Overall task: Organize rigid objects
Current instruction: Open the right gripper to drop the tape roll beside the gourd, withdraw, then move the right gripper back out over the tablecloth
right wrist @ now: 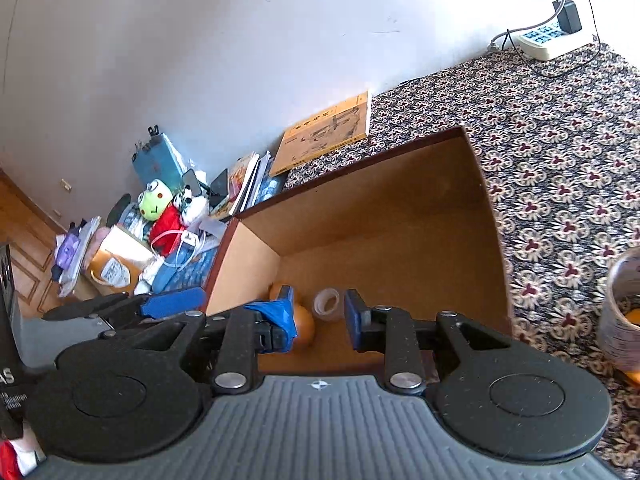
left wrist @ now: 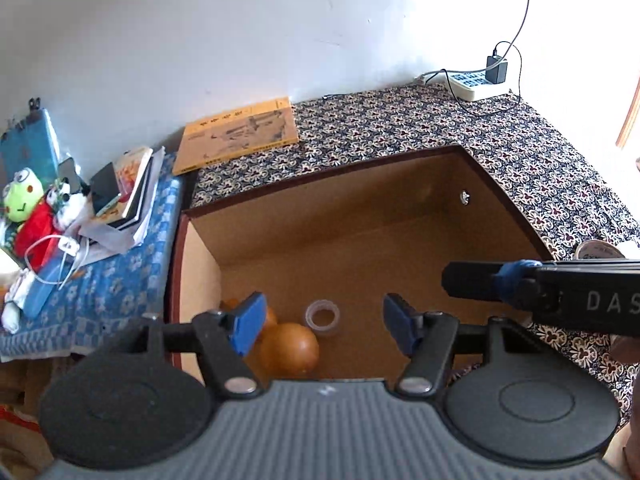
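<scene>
An open brown drawer (left wrist: 360, 216) holds two oranges (left wrist: 289, 349) and a clear tape roll (left wrist: 322, 317) near its front. The drawer also shows in the right wrist view (right wrist: 380, 240), with an orange (right wrist: 304, 326) and the tape roll (right wrist: 326, 304). My left gripper (left wrist: 320, 326) is open and empty above the drawer's front. My right gripper (right wrist: 320, 322) is open and empty over the same spot; it also crosses the left wrist view (left wrist: 520, 284) at the right. The left gripper's blue finger (right wrist: 172, 302) shows at the left of the right wrist view.
A patterned cloth (left wrist: 440, 128) covers the table top around the drawer. A yellow booklet (left wrist: 240, 136), a power strip (left wrist: 476, 82), a clear cup with orange items (right wrist: 624, 312), and a cluttered side surface with plush toys (left wrist: 28, 208) and books are around.
</scene>
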Demonstrator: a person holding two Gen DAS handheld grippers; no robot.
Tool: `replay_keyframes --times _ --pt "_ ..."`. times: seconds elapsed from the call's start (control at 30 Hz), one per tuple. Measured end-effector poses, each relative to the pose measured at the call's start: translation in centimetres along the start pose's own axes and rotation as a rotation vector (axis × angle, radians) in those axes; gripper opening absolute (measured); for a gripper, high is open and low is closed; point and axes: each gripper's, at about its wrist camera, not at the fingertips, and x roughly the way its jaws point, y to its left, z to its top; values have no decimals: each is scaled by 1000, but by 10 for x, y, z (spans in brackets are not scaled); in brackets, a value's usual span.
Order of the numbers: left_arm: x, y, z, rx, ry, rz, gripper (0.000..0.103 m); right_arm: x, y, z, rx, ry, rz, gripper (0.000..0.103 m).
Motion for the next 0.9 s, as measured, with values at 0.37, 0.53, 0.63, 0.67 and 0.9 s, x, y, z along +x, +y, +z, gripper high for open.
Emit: replay_keyframes --times 0.37,0.53,0.63,0.67,0.9 --pt "-21 -53 -29 -53 21 84 69 -40 -30 -31 -71 22 -33 11" --pt "-24 -73 -47 -74 48 107 69 -51 -43 -45 -63 48 -21 12" --pt "-25 -83 -56 -85 70 126 69 -56 -49 -54 -56 62 -12 12" --pt "-26 -86 -59 -89 76 130 69 -57 -50 -57 -54 68 -10 12" --pt "-29 -97 -76 -102 118 157 69 -57 -56 -76 -46 124 22 12"
